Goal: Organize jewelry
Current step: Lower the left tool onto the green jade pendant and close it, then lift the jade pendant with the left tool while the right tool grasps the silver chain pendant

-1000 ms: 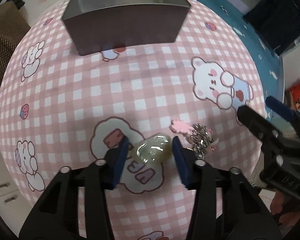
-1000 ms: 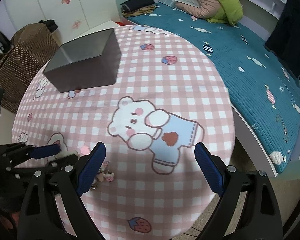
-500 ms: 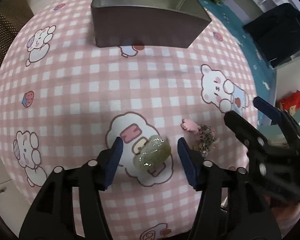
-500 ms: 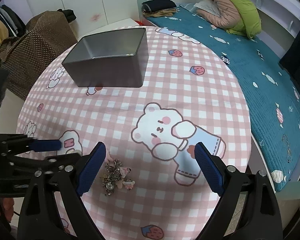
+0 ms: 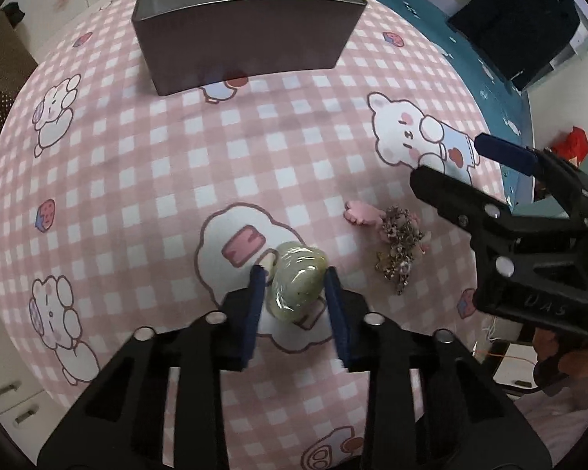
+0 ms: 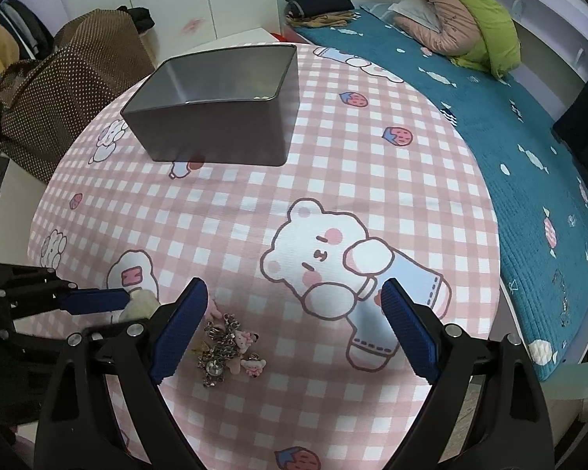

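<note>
Left gripper (image 5: pixel 294 291) clamped on pale green stone (image 5: pixel 298 280) above tablecloth (image 5: pixel 176 164). Right gripper (image 6: pixel 294 323) wide apart over charm pile (image 6: pixel 225 346). Tin (image 6: pixel 215 133) at far side.

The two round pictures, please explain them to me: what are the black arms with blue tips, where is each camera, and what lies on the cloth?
They are hand-held grippers, one per hand, each carrying a wide-angle camera looking along its fingers. The left gripper is seen from its own camera, closed around a pale green stone. The right gripper hangs open above a tangle of charms and chains. Farther back on the pink checked tablecloth stands a grey metal tin, open on top.
</note>
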Action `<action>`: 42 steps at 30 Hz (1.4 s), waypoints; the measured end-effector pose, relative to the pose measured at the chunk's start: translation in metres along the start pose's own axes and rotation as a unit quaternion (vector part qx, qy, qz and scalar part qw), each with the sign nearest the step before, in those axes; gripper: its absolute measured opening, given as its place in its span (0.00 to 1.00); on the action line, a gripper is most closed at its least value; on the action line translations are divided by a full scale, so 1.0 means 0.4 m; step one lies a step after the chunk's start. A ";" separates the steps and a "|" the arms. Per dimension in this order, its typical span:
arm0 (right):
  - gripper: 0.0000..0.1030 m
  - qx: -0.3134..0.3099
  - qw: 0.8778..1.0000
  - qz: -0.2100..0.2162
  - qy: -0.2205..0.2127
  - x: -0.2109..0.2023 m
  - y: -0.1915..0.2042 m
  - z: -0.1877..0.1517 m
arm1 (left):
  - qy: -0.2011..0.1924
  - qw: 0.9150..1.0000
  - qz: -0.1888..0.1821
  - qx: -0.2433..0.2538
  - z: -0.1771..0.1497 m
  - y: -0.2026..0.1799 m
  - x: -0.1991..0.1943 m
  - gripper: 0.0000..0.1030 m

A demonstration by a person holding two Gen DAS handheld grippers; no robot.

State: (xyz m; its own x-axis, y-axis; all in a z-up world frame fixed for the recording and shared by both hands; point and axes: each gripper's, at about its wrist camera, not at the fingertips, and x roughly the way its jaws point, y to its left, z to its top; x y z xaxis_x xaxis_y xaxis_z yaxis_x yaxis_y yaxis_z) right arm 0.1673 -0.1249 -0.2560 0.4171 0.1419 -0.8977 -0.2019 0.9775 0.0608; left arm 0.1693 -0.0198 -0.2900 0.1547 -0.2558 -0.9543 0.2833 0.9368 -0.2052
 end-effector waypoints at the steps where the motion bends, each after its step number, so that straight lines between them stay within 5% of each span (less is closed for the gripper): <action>1: 0.84 -0.001 1.000 0.002 0.000 0.000 0.000 0.000 | -0.001 1.000 -0.004 -0.006 0.002 0.009 -0.004 0.24; 8: 0.84 -0.018 0.999 0.028 0.000 0.004 0.021 0.005 | -0.009 1.000 -0.008 -0.023 0.017 0.029 -0.010 0.12; 13: 0.82 -0.052 0.998 0.033 0.002 0.008 0.055 0.002 | 0.007 1.000 -0.018 -0.024 0.000 0.044 -0.024 0.13; 20: 0.80 -0.046 0.999 0.024 0.006 0.013 0.035 0.001 | 0.010 1.000 0.006 -0.023 0.004 0.024 -0.003 0.38; 23: 0.80 -0.043 0.999 0.018 0.008 0.012 0.020 -0.002 | 0.004 1.000 0.031 -0.006 0.008 0.000 0.006 0.40; 27: 0.80 -0.051 0.999 0.014 0.009 0.014 0.018 -0.008 | -0.004 0.999 0.046 0.014 0.005 -0.017 0.012 0.38; 29: 0.80 -0.053 0.998 0.018 0.009 0.014 0.022 -0.008 | -0.008 0.999 0.052 0.013 0.002 -0.010 0.009 0.28; 35: 0.79 -0.079 0.997 0.025 0.007 0.018 0.048 -0.011 | -0.012 0.999 0.037 -0.009 0.002 0.014 0.000 0.28; 42: 0.61 -0.120 0.992 0.027 0.011 0.032 0.091 -0.015 | -0.020 0.998 0.018 -0.047 0.006 0.063 -0.028 0.28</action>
State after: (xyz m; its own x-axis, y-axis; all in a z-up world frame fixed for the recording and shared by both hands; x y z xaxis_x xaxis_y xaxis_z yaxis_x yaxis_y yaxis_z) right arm 0.1601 -0.0886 -0.2681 0.3813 0.1873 -0.9053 -0.4301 0.9027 0.0056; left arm 0.1768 0.0060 -0.2839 0.2021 -0.2284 -0.9523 0.1859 0.9637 -0.1917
